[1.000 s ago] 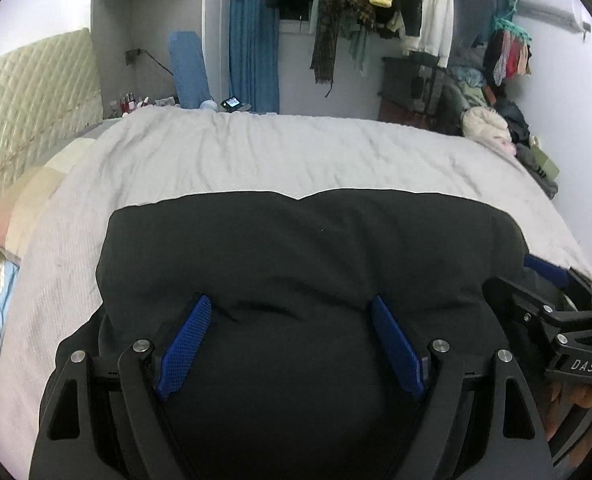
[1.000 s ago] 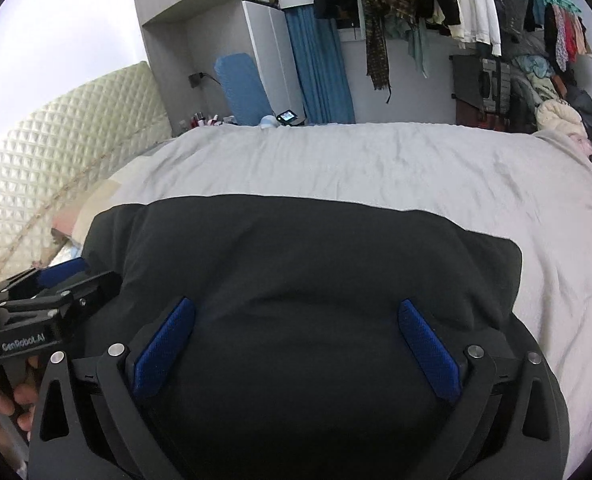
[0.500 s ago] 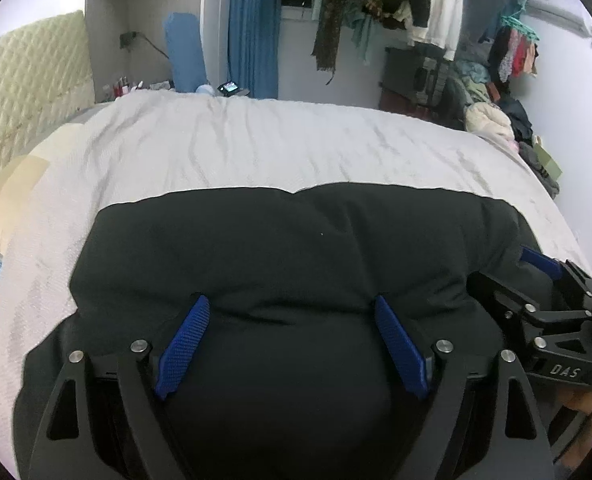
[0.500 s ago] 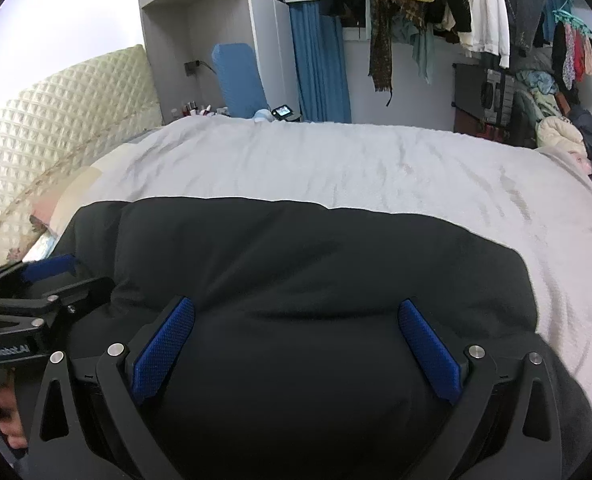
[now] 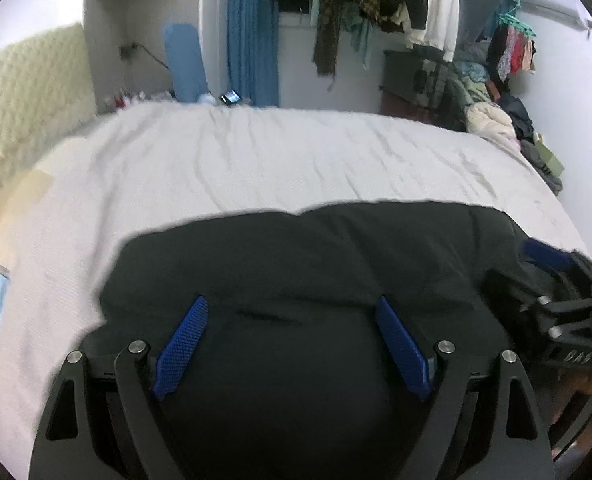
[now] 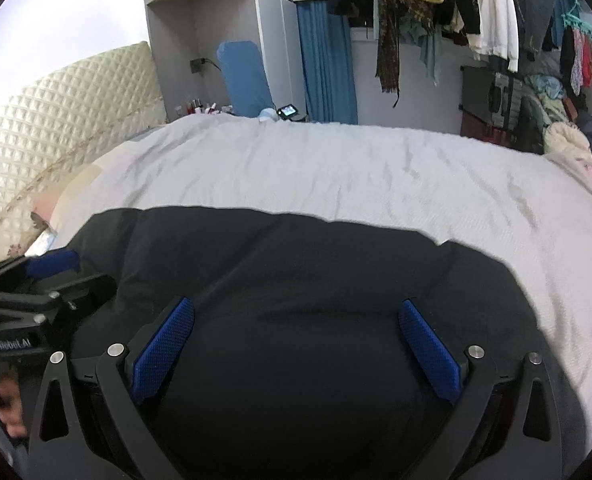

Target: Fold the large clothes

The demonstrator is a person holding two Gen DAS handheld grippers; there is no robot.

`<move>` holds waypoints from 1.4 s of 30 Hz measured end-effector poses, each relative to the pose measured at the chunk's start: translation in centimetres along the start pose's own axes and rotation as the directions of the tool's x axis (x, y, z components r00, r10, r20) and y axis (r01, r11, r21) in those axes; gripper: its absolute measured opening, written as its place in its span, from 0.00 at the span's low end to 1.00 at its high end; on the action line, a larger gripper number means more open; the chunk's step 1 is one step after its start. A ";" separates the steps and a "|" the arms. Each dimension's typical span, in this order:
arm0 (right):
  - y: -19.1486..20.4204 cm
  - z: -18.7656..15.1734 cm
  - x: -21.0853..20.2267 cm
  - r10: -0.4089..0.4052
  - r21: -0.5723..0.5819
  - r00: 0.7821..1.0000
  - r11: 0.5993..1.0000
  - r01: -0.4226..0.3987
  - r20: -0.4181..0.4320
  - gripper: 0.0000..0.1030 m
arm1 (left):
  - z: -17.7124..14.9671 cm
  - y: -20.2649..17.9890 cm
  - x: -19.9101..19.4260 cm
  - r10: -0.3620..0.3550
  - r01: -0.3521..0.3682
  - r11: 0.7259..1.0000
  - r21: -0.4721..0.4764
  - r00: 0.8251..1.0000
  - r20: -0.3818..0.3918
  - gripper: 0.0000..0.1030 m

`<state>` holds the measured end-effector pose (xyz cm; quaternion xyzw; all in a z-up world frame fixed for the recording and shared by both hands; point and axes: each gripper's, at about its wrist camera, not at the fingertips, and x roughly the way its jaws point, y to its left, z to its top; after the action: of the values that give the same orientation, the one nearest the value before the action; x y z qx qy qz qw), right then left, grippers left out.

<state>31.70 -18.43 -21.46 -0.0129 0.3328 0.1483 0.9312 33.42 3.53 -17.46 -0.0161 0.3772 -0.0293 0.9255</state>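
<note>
A large black garment (image 5: 303, 264) lies folded on the bed's white cover, near its front edge; it also fills the lower half of the right wrist view (image 6: 296, 272). My left gripper (image 5: 292, 308) is open, its blue pads spread wide just above the garment. My right gripper (image 6: 296, 308) is open the same way over the garment's right part. Each gripper shows in the other's view: the right one at the garment's right end (image 5: 551, 280), the left one at its left end (image 6: 44, 280).
The bed cover (image 5: 256, 160) stretches far beyond the garment. A quilted headboard (image 6: 56, 112) stands at the left. Hanging clothes (image 6: 435, 8) and a clothes pile (image 5: 495, 120) are at the back right, a blue chair (image 6: 244, 76) and cabinet at the back.
Both grippers have pulled back slightly and tilted up, so more bed shows beyond the garment. The jaws stayed wide open and the garment stayed put.
</note>
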 end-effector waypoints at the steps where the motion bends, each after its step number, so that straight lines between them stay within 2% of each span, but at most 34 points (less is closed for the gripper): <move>1: -0.3 0.1 -0.4 -0.008 -0.009 1.000 1.000 0.008 0.011 1.00 | 0.1 0.5 -0.7 0.017 -0.017 1.000 0.001 1.000 0.020 0.84; 3: -1.2 0.0 -1.5 -0.027 -0.020 0.999 0.999 0.027 0.031 1.00 | -0.1 1.7 -1.9 0.044 -0.044 0.999 -0.004 0.998 0.051 0.84; 6: -3.1 -0.4 -2.2 -0.042 -0.008 0.999 0.999 0.042 0.024 1.00 | -0.9 3.2 -2.7 0.093 -0.094 0.995 0.021 0.994 0.052 0.84; 13: -7.0 -1.3 -2.2 -0.069 0.070 0.997 0.995 0.071 -0.030 1.00 | -2.3 6.0 -1.2 0.094 -0.094 0.995 -0.018 0.996 -0.002 0.84; 18: -7.2 -2.2 -0.3 -0.070 0.060 0.994 0.995 0.075 -0.082 1.00 | -2.9 5.3 0.5 0.136 -0.136 0.991 0.011 0.991 -0.013 0.84; 23: -7.3 -3.0 1.1 -0.066 0.055 0.992 0.996 0.072 -0.103 1.00 | -3.5 5.4 1.2 0.119 -0.119 0.993 -0.002 0.993 -0.022 0.85; 28: -7.4 -3.1 0.7 -0.075 0.060 0.992 0.995 0.081 -0.098 1.00 | -3.6 5.5 0.7 0.116 -0.116 0.993 -0.020 0.993 -0.019 0.84; 31: -7.2 -2.9 -0.6 -0.090 0.056 0.993 0.994 0.095 -0.080 1.00 | -3.7 5.2 -0.7 0.129 -0.129 0.991 -0.029 0.992 -0.005 0.84; 34: -7.4 -2.8 -2.9 -0.075 0.105 0.996 0.991 0.080 -0.046 1.00 | -3.7 5.2 -2.5 0.107 -0.107 0.992 -0.063 0.994 0.000 0.84; 38: -7.2 -2.7 -6.9 -0.038 0.189 0.999 0.981 0.035 0.011 1.00 | -3.3 4.1 -7.2 0.077 -0.072 0.994 -0.087 0.995 0.057 0.84; 42: -6.1 -2.6 -11.1 -0.034 0.167 0.998 0.986 0.025 0.052 1.00 | -2.7 2.7 -12.3 0.022 -0.011 0.995 -0.095 0.994 0.111 0.84</move>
<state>23.68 -27.54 -17.03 0.0640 0.3181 0.1066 0.9399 22.87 7.02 -10.90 -0.0583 0.3258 -0.0029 0.9436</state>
